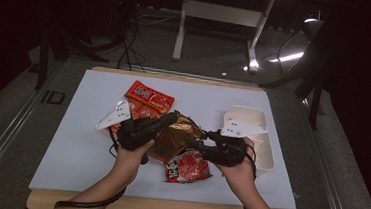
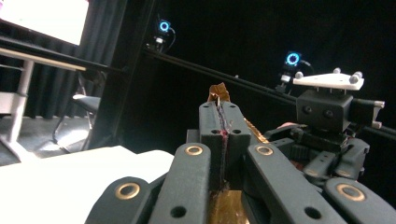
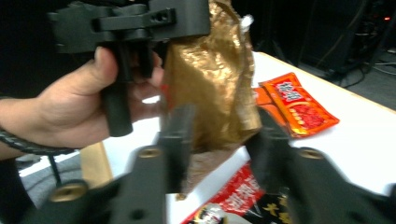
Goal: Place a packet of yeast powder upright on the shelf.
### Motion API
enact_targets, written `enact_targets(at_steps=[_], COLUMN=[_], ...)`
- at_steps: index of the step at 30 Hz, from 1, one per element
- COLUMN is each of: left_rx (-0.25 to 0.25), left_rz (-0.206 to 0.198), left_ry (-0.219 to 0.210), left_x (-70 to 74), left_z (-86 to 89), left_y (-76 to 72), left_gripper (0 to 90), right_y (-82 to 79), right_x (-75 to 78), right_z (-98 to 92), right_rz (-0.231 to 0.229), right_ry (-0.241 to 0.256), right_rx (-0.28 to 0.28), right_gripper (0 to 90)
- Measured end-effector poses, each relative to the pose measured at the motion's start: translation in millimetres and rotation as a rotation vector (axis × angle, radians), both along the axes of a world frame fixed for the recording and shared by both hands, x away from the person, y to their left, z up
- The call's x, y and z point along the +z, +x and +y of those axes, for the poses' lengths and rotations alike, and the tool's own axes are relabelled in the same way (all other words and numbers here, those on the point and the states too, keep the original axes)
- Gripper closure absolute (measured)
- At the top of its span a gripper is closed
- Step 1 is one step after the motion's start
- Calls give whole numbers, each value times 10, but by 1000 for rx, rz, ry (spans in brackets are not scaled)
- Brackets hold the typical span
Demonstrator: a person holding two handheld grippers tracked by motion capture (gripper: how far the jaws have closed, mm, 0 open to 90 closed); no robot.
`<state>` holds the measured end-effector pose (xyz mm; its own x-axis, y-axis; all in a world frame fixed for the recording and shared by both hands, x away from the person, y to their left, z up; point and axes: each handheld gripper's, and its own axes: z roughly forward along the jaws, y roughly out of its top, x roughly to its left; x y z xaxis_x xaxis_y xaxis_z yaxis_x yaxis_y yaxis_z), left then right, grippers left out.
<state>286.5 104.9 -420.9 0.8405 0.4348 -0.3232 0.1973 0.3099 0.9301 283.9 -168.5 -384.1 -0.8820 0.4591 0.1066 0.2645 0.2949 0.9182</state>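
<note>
Left tongs [image 2: 223,135] pinch gold packet [image 3: 215,79]; right tongs [image 3: 219,140] spread; white box [image 1: 263,140] beside.

Dark room, grey floor [image 1: 217,57], white desk frame [image 1: 221,12] behind.

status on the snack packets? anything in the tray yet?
Done: nothing visibly; the white tray looks empty. In hand: left hand-held gripper is shut on the gold packet, lifted off the table; right hand-held gripper is open around its lower edge. Left: two red packets and the red-and-black packet.
</note>
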Motion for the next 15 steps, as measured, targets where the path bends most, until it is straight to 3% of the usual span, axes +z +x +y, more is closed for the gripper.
enact_targets(at_steps=[1, 2, 4, 11, 15], left_rx=[0, -7, -9, -30, -47], left_rz=[0, -9, -20, -25, -22], left_ry=[0, 4, 17, 58, 80], left_x=[0, 3, 6, 38, 91], left_z=[0, -8, -13, 18, 63], left_y=[0, 2, 3, 21, 11], left_gripper=[900, 900, 900, 879, 707], right_y=[13, 13, 51, 63, 92], right_x=[7, 7, 34, 81, 133], right_z=[-9, -9, -48, -65, -79], right_rz=[-1, -1, 22, 33, 39], right_ry=[-10, -10, -12, -32, -52], right_rx=[0, 0, 29, 59, 85], right_gripper=[758, 758, 850, 881, 891])
